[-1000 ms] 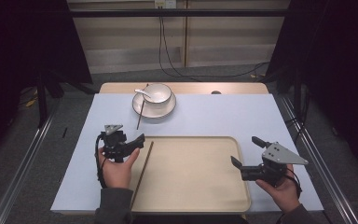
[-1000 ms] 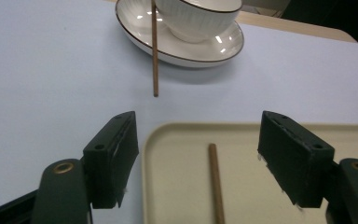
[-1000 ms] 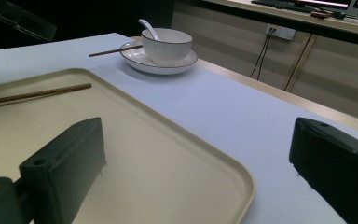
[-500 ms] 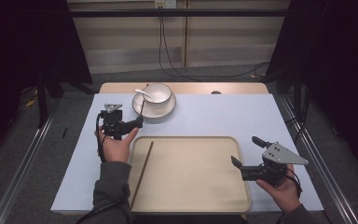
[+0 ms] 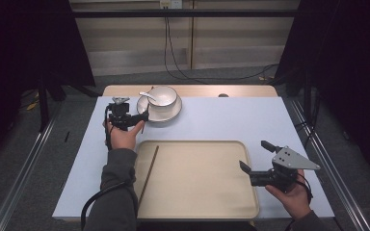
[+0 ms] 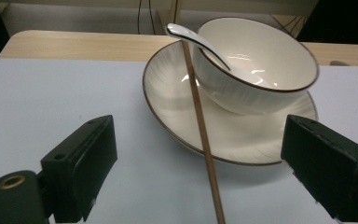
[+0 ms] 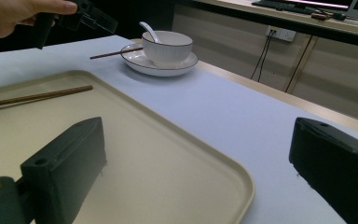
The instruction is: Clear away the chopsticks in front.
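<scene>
Beside the plate (image 5: 173, 113), the left hand-held gripper (image 5: 142, 117) hangs spread before a chopstick (image 6: 200, 121) leaning on its rim, likely next to pinch it, while the right hand-held gripper (image 5: 243, 167) waits spread.

Two chopsticks (image 5: 148, 174) (image 6: 202, 130), one bowl (image 5: 163, 99) (spoon (image 5: 147, 95) inside), one saucer (image 5: 173, 115), one tray (image 5: 207, 211).

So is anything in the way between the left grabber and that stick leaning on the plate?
No. The left gripper is open, and the chopstick leaning on the plate runs between its jaws with only bare table around it.
</scene>
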The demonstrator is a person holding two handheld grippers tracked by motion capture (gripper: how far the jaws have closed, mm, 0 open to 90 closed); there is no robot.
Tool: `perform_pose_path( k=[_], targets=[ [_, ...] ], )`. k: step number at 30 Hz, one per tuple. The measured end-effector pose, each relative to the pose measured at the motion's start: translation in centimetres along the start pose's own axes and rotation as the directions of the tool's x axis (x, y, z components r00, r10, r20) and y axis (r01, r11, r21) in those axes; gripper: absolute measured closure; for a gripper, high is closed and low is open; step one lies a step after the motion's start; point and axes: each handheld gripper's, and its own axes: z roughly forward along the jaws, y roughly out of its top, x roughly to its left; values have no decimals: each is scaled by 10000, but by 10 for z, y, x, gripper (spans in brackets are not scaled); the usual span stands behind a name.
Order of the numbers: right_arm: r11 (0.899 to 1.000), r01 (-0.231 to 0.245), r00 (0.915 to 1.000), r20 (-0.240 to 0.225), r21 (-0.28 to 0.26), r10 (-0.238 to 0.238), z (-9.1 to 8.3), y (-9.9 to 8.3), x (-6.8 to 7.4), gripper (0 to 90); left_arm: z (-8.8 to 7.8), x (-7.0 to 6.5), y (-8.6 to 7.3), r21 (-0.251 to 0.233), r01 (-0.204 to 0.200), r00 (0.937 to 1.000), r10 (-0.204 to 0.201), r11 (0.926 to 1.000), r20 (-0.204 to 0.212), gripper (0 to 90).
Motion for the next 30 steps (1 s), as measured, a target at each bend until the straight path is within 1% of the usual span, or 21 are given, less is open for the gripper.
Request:
perform_pose_path(
  k=[2,5,7,8,9,12,13,14,16,17,18,19,21,22,23,24,25,27,28,30],
  targets=[
    [10000,-1,10000,10,-17,1,0,0,-1,33,8,2,1,153,-50,10000,51,9999,-81,105],
    [10000,-13,10000,18,-18,13,0,0,-1,33,21,4,0,340,-273,9994,280,9990,-197,132],
    [10000,-55,10000,-24,13,55,0,0,-1,32,23,4,0,380,-308,9993,315,9988,-202,161],
    [10000,22,10000,-83,30,-22,0,0,-1,32,26,4,0,431,-285,9994,292,9987,-162,191],
    [10000,6,10000,-97,11,-6,0,0,-1,32,30,4,0,540,-250,9996,255,9982,-77,240],
    [10000,6,10000,-62,46,-5,0,0,-1,32,34,5,1,634,-345,9994,344,9974,35,357],
    [10000,0,9999,-104,47,0,0,0,-1,32,36,5,1,617,-413,9991,414,9972,-10,357],
    [10000,-20,9999,-108,67,20,0,0,-1,32,37,4,2,631,-382,9992,387,9973,-75,378],
    [10000,8,10000,-85,62,-8,0,0,-1,32,40,4,4,805,-336,9994,341,9962,-47,451],
    [10000,8,10000,-87,63,-8,0,0,-1,32,43,3,6,932,-501,9987,497,9944,60,475],
    [10000,-24,10000,-57,65,25,0,0,-1,32,45,2,8,938,-523,9986,523,9942,24,499],
    [10000,-25,10000,-62,74,25,0,0,-2,32,47,2,9,1021,-456,9990,455,9937,34,521],
    [9999,-80,9999,-98,68,81,0,-1,-2,32,48,2,11,1102,-459,9989,453,9928,84,550],
    [10000,-64,9999,-106,59,64,0,-1,-2,32,52,0,12,1221,-474,9989,476,9914,18,555],
    [10000,-69,9999,-119,51,70,0,-1,-2,32,53,1,13,1374,-458,9989,460,9895,11,581],
    [10000,-69,9999,-119,51,70,0,-1,-2,32,53,1,13,1374,-458,9989,460,9895,11,609],
    [9999,-101,9999,-127,50,101,0,0,-2,32,58,0,13,1443,-451,9990,449,9885,46,620],
    [9999,-92,9999,-127,42,93,-1,0,-2,32,59,0,13,1511,-486,9988,482,9873,66,628],
    [9999,-92,9999,-132,49,93,-1,0,-2,32,62,-1,13,1595,-448,9989,459,9862,-31,648],
    [9999,-114,9999,-113,72,115,-1,-1,-2,32,64,-1,12,1540,-297,9996,296,9876,26,660]
  ],
)
